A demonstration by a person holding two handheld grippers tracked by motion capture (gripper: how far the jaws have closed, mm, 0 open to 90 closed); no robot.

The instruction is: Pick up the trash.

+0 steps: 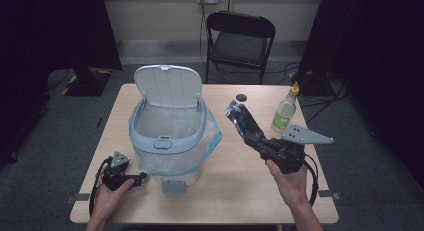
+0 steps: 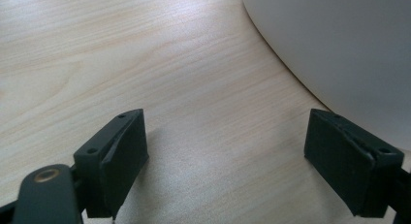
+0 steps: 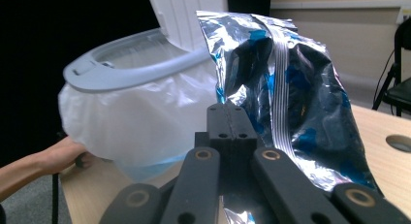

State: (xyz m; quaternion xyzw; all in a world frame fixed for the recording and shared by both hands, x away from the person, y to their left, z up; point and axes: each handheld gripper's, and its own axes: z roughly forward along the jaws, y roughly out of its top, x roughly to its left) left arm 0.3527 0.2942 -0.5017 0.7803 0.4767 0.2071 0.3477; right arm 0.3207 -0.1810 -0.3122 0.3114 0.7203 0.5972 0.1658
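- The right gripper, at the centre right of the high view, was clamped on a crinkled silver and blue foil bag; its jaws were pressed together on the bag's lower edge.
- The bag's long axis ran up and to the left from the jaws, toward the open grey plastic bin with a white liner, which stood to the left of it, near but apart.
- The right hand held its gripper raised and tilted toward the bin.
- The left gripper rested low on the pale wooden table, jaws apart and empty, just beside the bin's wall.
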